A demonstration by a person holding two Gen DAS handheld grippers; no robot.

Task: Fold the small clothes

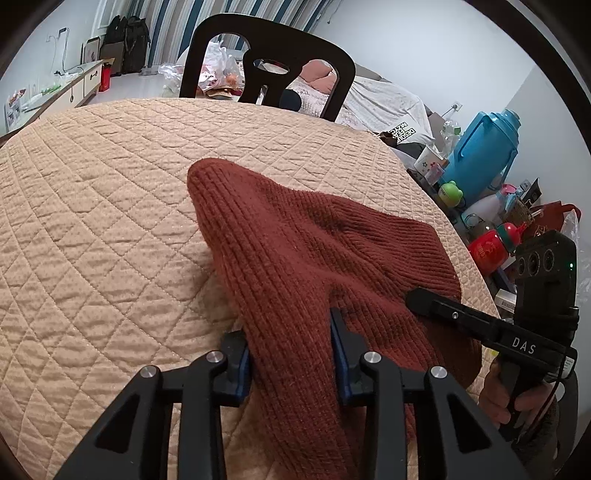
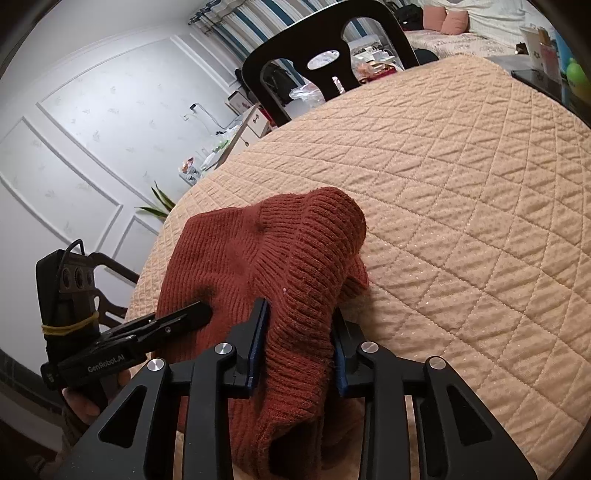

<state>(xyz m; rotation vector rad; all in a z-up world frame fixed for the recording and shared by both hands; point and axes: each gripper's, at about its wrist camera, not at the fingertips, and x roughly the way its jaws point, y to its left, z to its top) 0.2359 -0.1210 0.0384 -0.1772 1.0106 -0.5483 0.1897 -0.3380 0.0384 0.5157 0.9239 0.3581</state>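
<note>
A rust-red ribbed knit garment lies bunched on the quilted beige tabletop. My left gripper is shut on a fold of it at its near edge. My right gripper is shut on another thick fold of the same knit. In the left wrist view the right gripper's fingers reach onto the knit from the right. In the right wrist view the left gripper's fingers reach onto it from the left. The cloth between the jaws hides the fingertips.
A black chair stands at the table's far edge. Bottles, a blue jug and small items crowd the right side beyond the table. A bed with pillows lies behind. A white wall and a plant are to the left.
</note>
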